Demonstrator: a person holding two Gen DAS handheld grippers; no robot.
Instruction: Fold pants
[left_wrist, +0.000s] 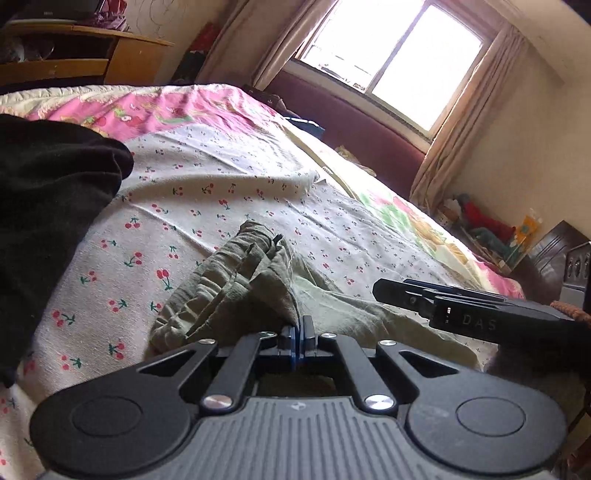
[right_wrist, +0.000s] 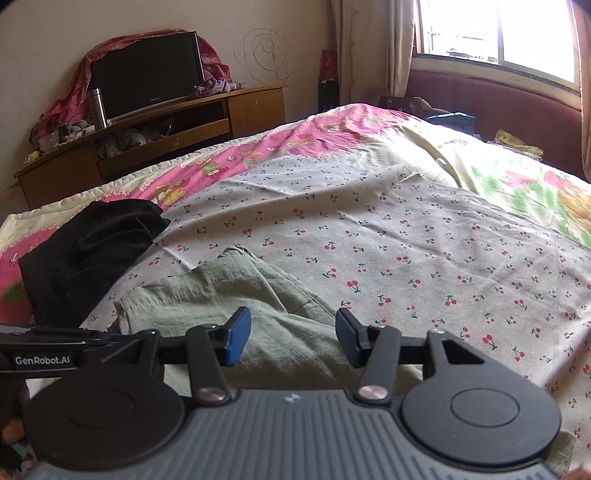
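left fingers (left_wrist: 302, 338) on bunched pants (left_wrist: 236, 288)

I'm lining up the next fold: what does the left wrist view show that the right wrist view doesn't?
Left wrist only: the left tool shut on a bunched fold of the green pants, and the right tool's side. Right wrist only: the right tool open above flat pants fabric; the TV. Shared: pants, black garment, cherry-print sheet, window.
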